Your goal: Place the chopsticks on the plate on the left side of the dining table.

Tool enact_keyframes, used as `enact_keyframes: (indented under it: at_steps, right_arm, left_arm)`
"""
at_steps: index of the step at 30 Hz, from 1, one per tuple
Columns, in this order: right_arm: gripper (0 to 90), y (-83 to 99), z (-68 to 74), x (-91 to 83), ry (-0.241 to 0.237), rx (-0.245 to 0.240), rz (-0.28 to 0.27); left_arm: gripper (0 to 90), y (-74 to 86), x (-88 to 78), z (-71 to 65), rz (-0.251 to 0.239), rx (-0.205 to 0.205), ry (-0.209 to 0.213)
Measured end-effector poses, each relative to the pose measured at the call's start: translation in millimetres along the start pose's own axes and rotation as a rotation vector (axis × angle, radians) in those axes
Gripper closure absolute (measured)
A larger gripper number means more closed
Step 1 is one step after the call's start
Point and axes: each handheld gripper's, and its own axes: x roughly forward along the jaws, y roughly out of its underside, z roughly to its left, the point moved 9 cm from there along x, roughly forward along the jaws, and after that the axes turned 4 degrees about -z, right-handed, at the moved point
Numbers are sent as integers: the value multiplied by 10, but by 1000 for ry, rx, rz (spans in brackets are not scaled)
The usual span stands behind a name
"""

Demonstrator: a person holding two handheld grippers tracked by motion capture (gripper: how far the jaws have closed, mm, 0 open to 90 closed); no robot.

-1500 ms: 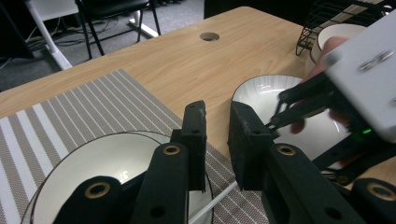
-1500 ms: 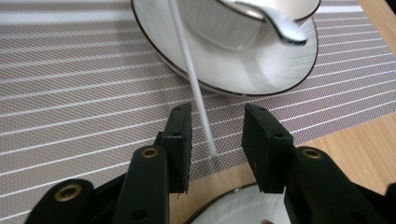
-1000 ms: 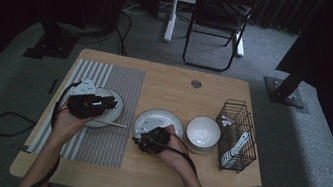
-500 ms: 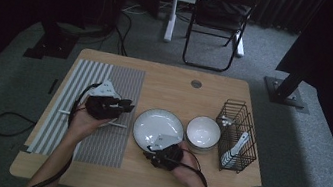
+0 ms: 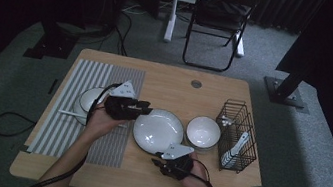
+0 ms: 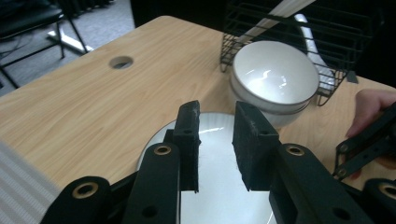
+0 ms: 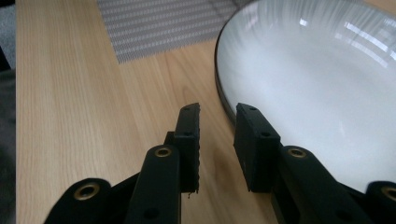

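Note:
A white plate [image 5: 158, 131] lies at the middle of the wooden table [image 5: 170, 86]. My left gripper [image 5: 148, 107] reaches in from the left, its tips over the plate's left rim. In the left gripper view, that gripper [image 6: 215, 116] is open above the plate [image 6: 219, 186], jaws just opening, nothing between them. My right gripper [image 5: 158, 159] sits low by the plate's near edge. In the right gripper view it [image 7: 217, 114] is open beside the plate's [image 7: 317, 84] dark rim. Its jaws have narrowed a little, with only bare wood between them.
A white bowl [image 5: 203, 132] [image 6: 275, 74] stands right of the plate, against a black wire basket [image 5: 236, 135] [image 6: 299, 23] holding a white spoon [image 5: 236, 146]. A striped placemat [image 5: 86, 106] [image 7: 163, 23] at the left carries another white bowl [image 5: 87, 101] and a utensil [image 5: 70, 113].
My left gripper has moved right, from the bowl on the placemat to the plate's left rim. My right gripper has drawn back off the plate toward the near edge.

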Motion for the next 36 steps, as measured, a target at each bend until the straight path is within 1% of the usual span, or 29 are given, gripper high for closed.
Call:
enact_keyframes:
  at_steps: [2, 4, 6, 7, 9, 10, 13, 15, 16, 19, 20, 21, 22, 24, 27, 29, 31, 32, 33, 36]
  right_arm:
    - [705, 47, -4, 11, -2, 5, 7]
    - [705, 95, -7, 29, -1, 22, 13]
    - [704, 124, -1, 35, -9, 32, 8]
    - [698, 139, -3, 38, -7, 26, 9]
    - [695, 150, 0, 38, -6, 30, 12]
    - [695, 180, -1, 35, -3, 33, 16]
    - [695, 217, -5, 18, -1, 43, 18]
    - [695, 228, -10, 15, 0, 48, 16]
    - [688, 252, -14, 10, 2, 61, 10]
    - [687, 280, -4, 11, 1, 77, 2]
    - [687, 280, -4, 11, 1, 77, 2]
    - [686, 295, -1, 14, 2, 78, 9]
    - [683, 320, -6, 19, 7, 78, 18]
    - [682, 337, -13, 19, 10, 77, 19]
    - [680, 370, -14, 31, 13, 78, 22]
    - [678, 390, -7, 41, 11, 76, 31]
    - [677, 391, 1, 43, 7, 89, 24]
    - [677, 391, 1, 43, 7, 89, 24]
    - [675, 394, -2, 41, 6, 90, 24]
    - [675, 399, -6, 38, 5, 90, 20]
  left_arm:
    - [724, -39, 77, -42, 5, 15, 15]
    - [724, -79, 160, -89, 7, 27, 31]
    - [723, -123, 237, -131, 10, 37, 45]
    - [723, -142, 263, -147, 11, 43, 50]
    - [723, -142, 263, -147, 11, 43, 50]
    - [723, -230, 368, -216, 11, 62, 71]
    - [722, -311, 458, -275, 7, 80, 88]
    - [721, -311, 458, -275, 7, 80, 88]
    - [720, -369, 549, -309, 13, 97, 99]
    - [719, -424, 632, -335, 17, 110, 110]
    - [719, -424, 632, -335, 17, 110, 110]
    - [719, -467, 690, -351, 20, 121, 116]
    - [718, -467, 690, -351, 20, 121, 116]
    - [718, -549, 781, -381, 14, 128, 126]
    - [718, -626, 864, -416, 16, 144, 133]
    - [717, -679, 923, -456, 19, 156, 140]
    - [717, -727, 985, -502, 25, 173, 146]
    - [717, -727, 985, -502, 25, 173, 146]
    - [716, -782, 1062, -558, 32, 191, 155]
    - [716, -838, 1146, -619, 39, 203, 165]
